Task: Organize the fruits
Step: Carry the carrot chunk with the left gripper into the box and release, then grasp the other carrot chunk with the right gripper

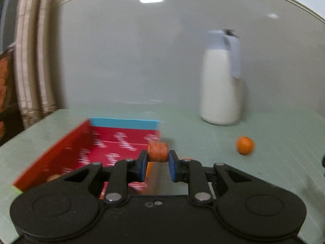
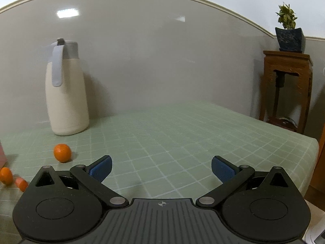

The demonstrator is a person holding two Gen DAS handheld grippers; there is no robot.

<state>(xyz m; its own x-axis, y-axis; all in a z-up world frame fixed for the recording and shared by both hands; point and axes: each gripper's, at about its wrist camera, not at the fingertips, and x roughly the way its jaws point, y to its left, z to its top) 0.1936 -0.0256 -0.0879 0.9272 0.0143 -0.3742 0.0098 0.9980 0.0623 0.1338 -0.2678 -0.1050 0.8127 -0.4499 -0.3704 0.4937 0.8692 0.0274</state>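
My left gripper (image 1: 158, 158) is shut on an orange carrot piece (image 1: 158, 152) and holds it above the right edge of a red open box (image 1: 85, 152) with a blue far wall. A brownish fruit (image 1: 53, 177) lies in the box's near corner. A tangerine (image 1: 245, 145) sits on the green table to the right; it also shows in the right wrist view (image 2: 62, 152). My right gripper (image 2: 161, 169) is open and empty above the table. In the right wrist view, a second tangerine (image 2: 6, 175) and a carrot piece (image 2: 21, 184) lie at the far left.
A white thermos jug (image 1: 221, 81) with a grey lid stands near the wall; it also shows in the right wrist view (image 2: 66, 93). The table's right edge (image 2: 312, 152) drops off near a wooden stand (image 2: 288, 85) with a potted plant (image 2: 288, 32). Curtains (image 1: 30, 61) hang left.
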